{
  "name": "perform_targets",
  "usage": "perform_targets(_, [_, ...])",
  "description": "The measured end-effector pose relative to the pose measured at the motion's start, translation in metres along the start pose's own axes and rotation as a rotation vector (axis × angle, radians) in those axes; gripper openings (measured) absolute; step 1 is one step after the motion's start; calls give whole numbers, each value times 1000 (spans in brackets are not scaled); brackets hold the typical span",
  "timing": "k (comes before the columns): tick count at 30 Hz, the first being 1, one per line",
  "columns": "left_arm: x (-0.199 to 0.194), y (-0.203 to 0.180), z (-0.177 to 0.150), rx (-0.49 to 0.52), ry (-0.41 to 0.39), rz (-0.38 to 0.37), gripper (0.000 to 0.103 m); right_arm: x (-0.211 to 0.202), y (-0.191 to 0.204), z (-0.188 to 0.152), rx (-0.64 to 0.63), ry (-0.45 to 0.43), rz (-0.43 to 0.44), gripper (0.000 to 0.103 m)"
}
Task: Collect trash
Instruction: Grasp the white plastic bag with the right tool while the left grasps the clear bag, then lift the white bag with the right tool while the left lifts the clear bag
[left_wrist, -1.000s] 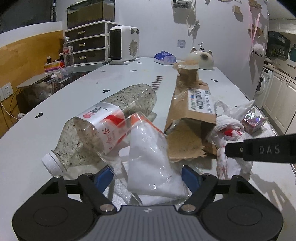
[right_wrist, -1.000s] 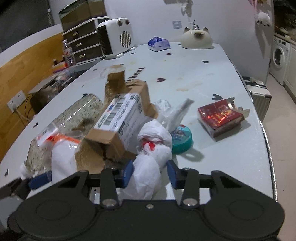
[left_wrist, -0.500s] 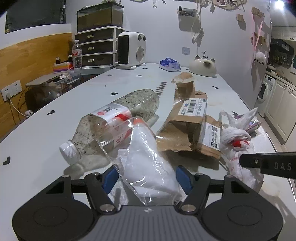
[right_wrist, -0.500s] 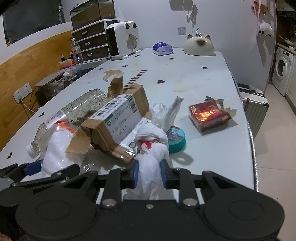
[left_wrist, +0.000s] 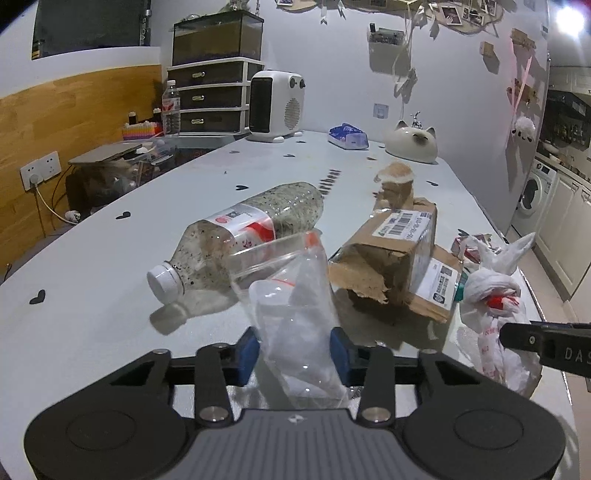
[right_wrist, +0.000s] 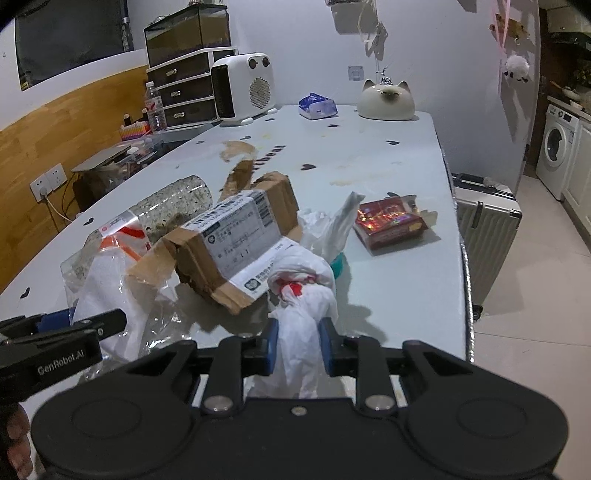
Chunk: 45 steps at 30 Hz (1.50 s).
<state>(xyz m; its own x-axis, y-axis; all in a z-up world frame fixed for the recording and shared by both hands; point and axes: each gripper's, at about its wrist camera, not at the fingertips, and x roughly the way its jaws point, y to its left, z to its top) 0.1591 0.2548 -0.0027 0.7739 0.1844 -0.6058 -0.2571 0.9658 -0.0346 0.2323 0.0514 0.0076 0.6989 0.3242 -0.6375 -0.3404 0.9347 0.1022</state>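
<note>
My left gripper (left_wrist: 293, 354) has a clear plastic bag (left_wrist: 295, 295) with white stuff inside between its blue pads. Its jaws are closing and both pads touch the bag's sides. The right gripper (right_wrist: 297, 345) is shut on a knotted white plastic bag (right_wrist: 299, 295) with red print, which also shows at the right of the left wrist view (left_wrist: 491, 295). Beyond them on the pale table (left_wrist: 110, 258) lie a dirty plastic bottle (left_wrist: 258, 229), a torn cardboard box (left_wrist: 395, 251) and a red packet (right_wrist: 391, 221). A teal lid (right_wrist: 340, 264) peeks out behind the white bag.
At the far end stand a white heater (left_wrist: 275, 107), a cat-shaped ornament (left_wrist: 412, 144) and a tissue pack (left_wrist: 349, 136). The table's right edge (right_wrist: 463, 277) drops to a tiled floor with a suitcase (right_wrist: 484, 229). Drawers (left_wrist: 210, 99) stand at the back left.
The left jaws have narrowed onto the clear bag, and the right jaws have closed on the white bag. Both grippers have drawn back and the trash pile looks farther off.
</note>
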Motion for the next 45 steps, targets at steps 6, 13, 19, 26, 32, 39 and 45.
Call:
perform_targets(6, [-9, -6, -2, 13, -10, -3, 40, -12, -6, -7, -1, -8, 3, 24])
perform_targets(13, [1, -8, -10, 12, 27, -32, 63, -28, -13, -18, -23, 4, 20, 24])
perform_targets(19, [12, -15, -16, 11, 50, -33, 64, -30, -28, -30, -12, 55, 24, 26])
perform_targets(26, [23, -11, -19, -20, 75, -42, 70, -25, -33, -37, 5, 62, 18, 29])
perform_targets(32, [32, -13, -14, -70, 74, -29, 85, -21, -33, -40, 5, 57, -2, 44])
perform_targets(39, [41, -23, -9, -86, 79, -3, 82, -15, -35, -41, 13, 74, -11, 56])
perform_targets(45, [38, -24, -11, -80, 75, 3, 70, -10, -33, -44, 17, 94, 43, 45])
